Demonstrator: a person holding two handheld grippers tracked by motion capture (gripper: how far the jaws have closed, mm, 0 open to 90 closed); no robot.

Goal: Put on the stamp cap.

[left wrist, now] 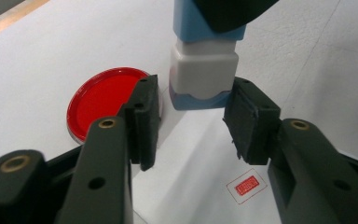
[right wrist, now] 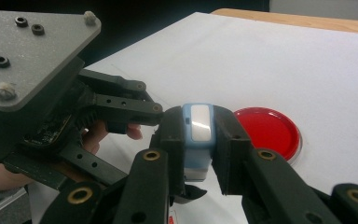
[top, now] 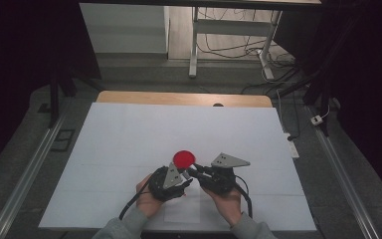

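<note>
A blue and white stamp (right wrist: 199, 135) is clamped between the pads of my right gripper (right wrist: 198, 116), which is shut on its body. My left gripper (left wrist: 196, 88) faces it, its jaws open on either side of the stamp's (left wrist: 204, 70) lower white and blue end, with a narrow gap at the left pad (left wrist: 144, 121). A round red ink pad (left wrist: 102, 100) lies on the sheet just behind. In the high view both grippers meet near the front middle, the left gripper (top: 184, 177) and the right gripper (top: 193, 172) just below the ink pad (top: 184, 159).
A small red rectangular stamp print (left wrist: 247, 185) marks the white sheet (top: 129, 139) under the left gripper. The sheet covers most of the wooden table (top: 179, 98). A hand and grey sleeve hold each gripper at the front edge.
</note>
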